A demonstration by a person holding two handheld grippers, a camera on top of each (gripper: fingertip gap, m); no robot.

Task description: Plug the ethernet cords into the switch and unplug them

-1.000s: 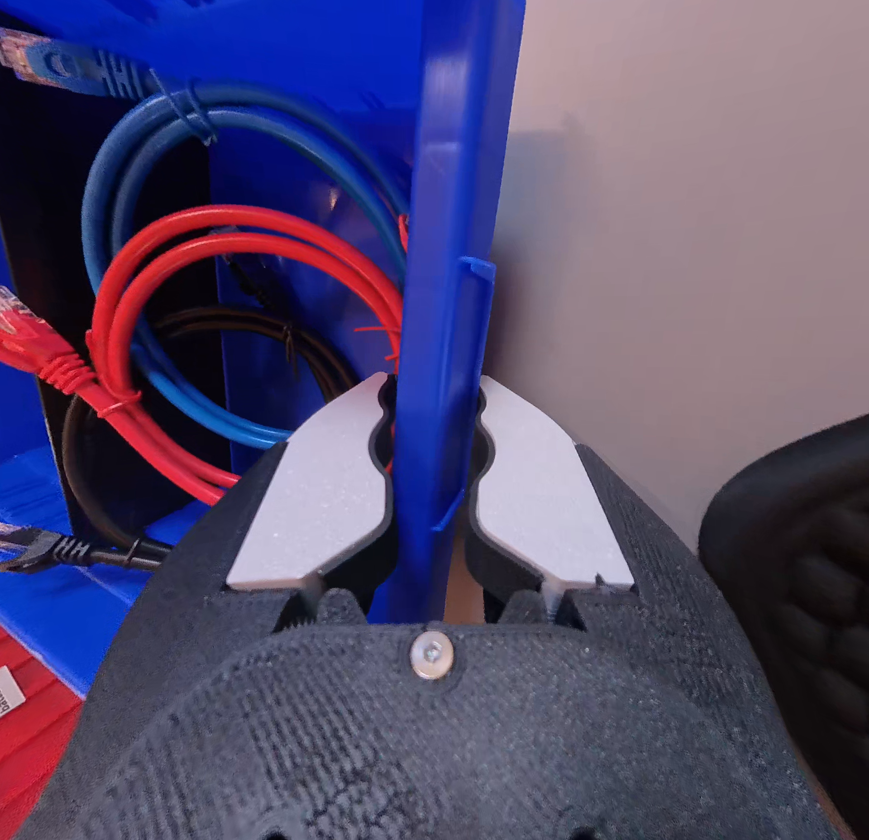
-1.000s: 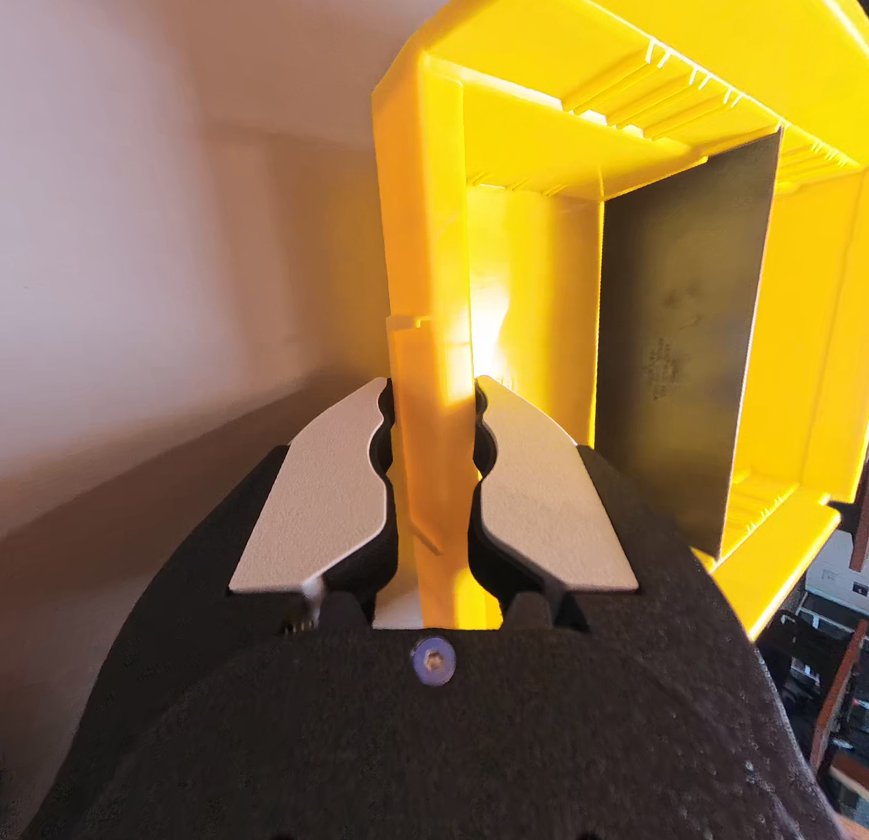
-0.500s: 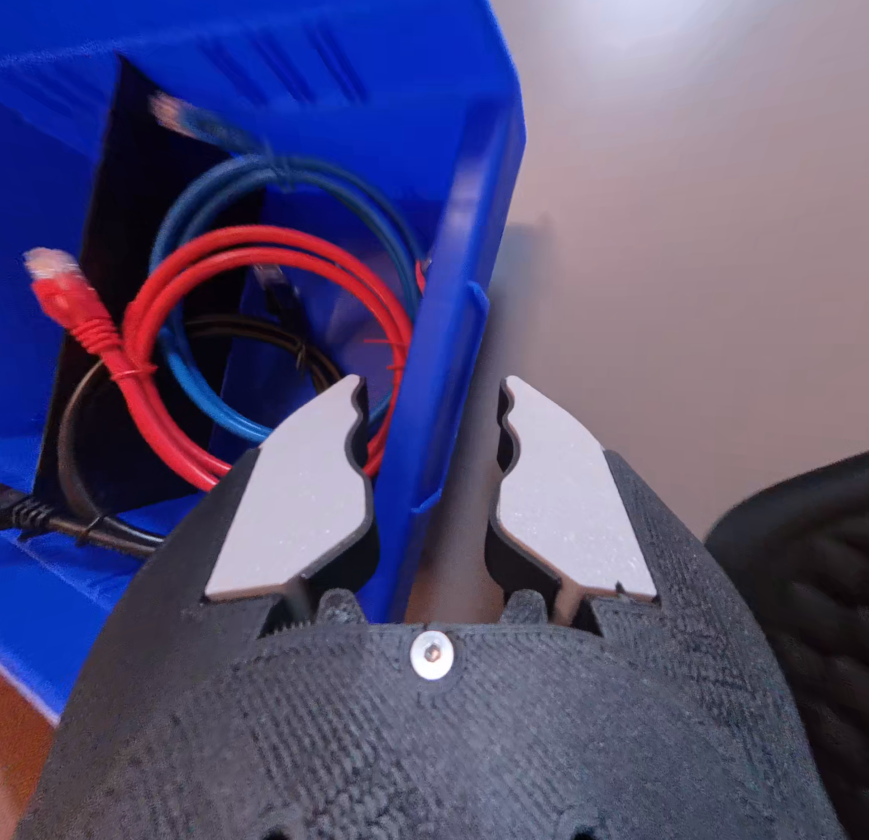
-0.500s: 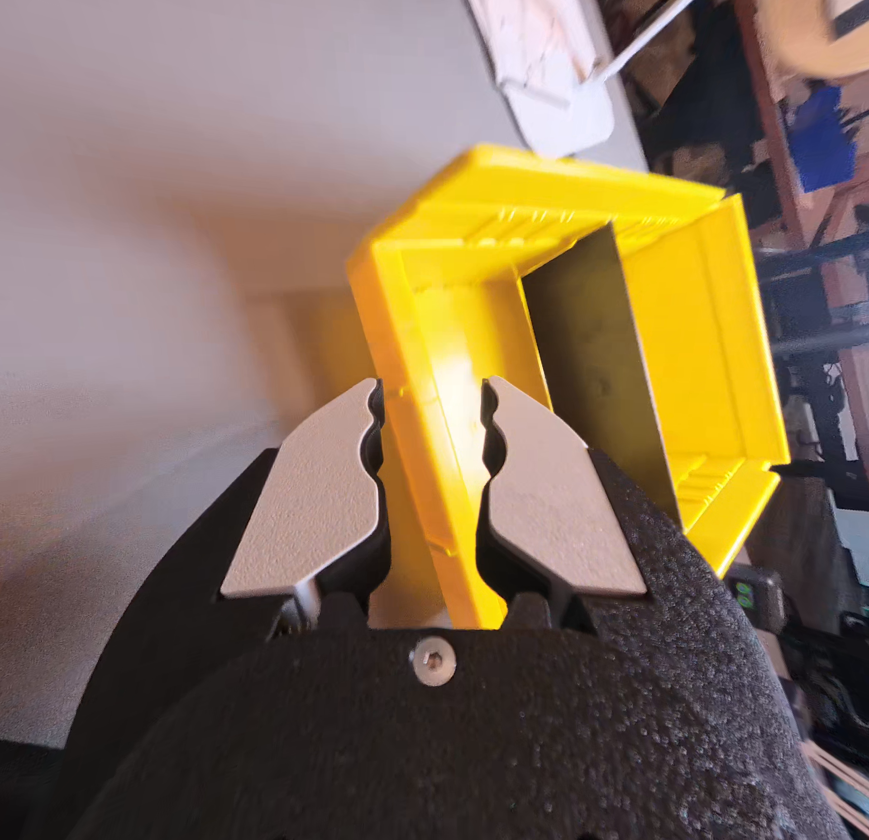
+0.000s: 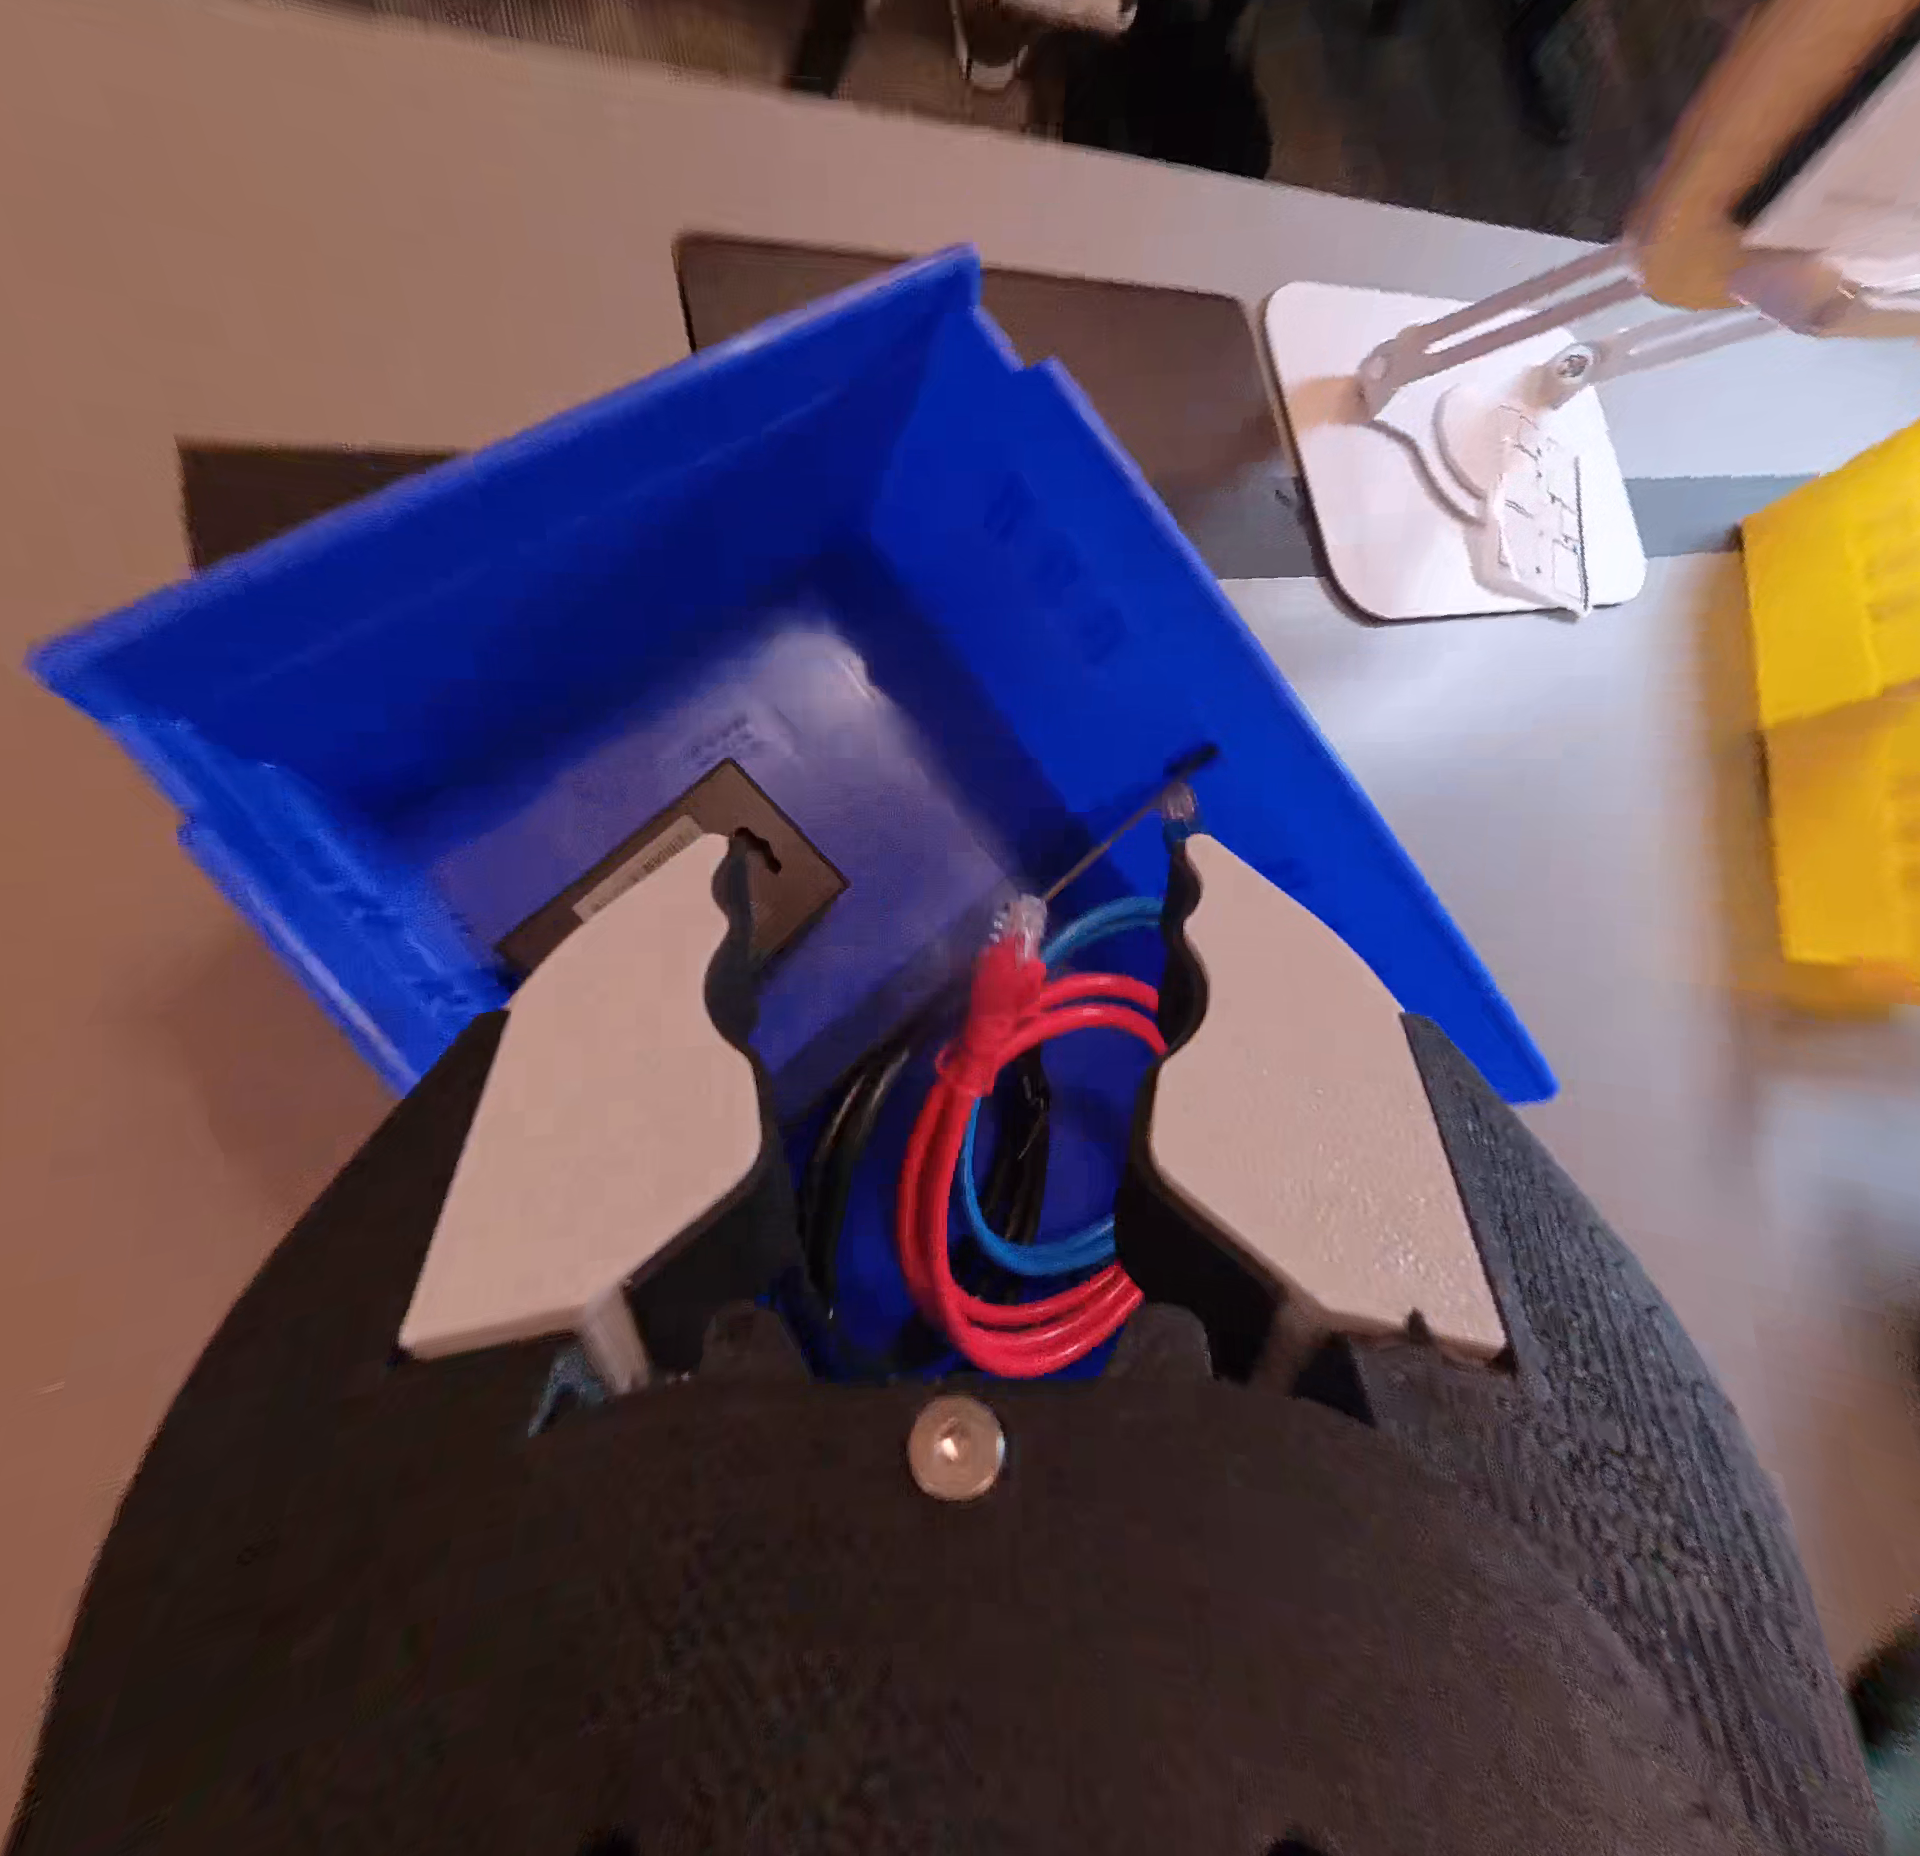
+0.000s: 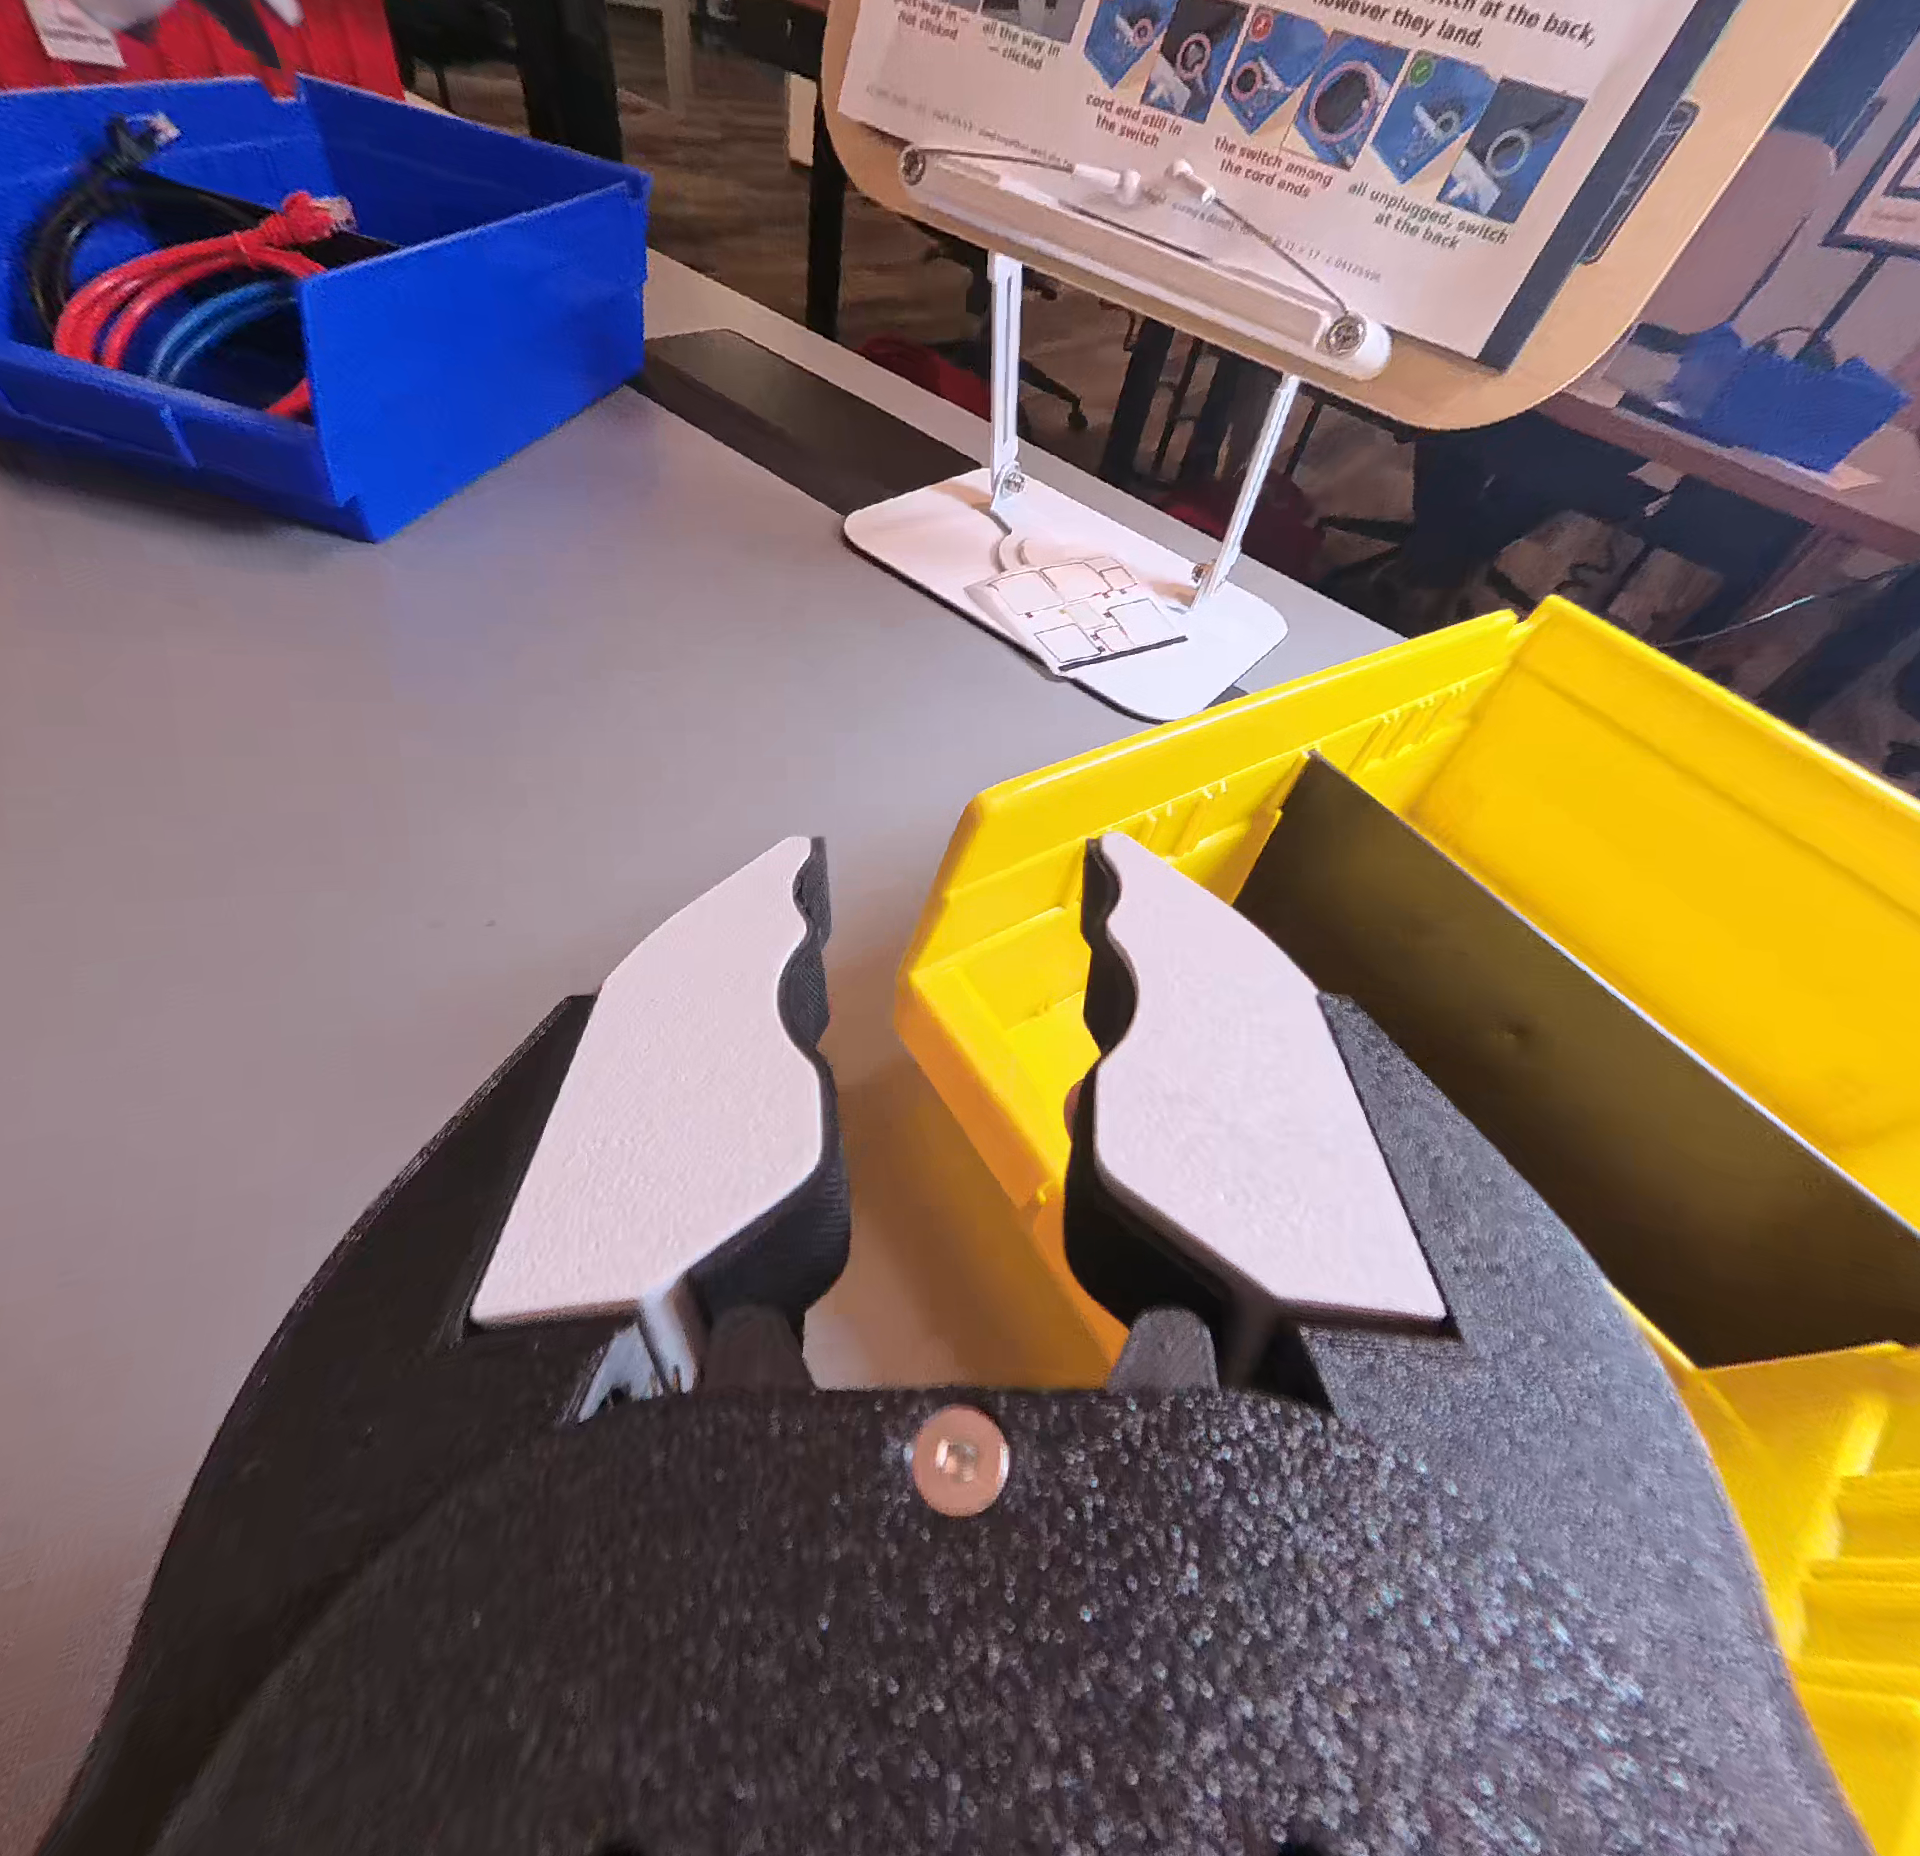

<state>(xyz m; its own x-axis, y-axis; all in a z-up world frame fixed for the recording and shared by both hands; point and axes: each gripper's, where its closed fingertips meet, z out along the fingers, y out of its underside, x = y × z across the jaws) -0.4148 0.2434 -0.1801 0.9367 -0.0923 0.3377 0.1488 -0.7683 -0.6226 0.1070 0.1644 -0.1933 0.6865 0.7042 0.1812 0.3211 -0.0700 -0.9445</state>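
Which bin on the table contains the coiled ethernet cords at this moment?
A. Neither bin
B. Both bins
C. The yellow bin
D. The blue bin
D: the red cord, the blue cord and the black cord lie coiled in the blue bin, while the yellow bin shows only a dark divider.

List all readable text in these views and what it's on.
Not quoting any writing; only where it sits.
Instruction sheet on white stand: printed lines, captions, legible.
Black switch in blue bin: small label, blurred.
Blue bin wall: raised marks, blurred.
Red bin: white tag, blurred.
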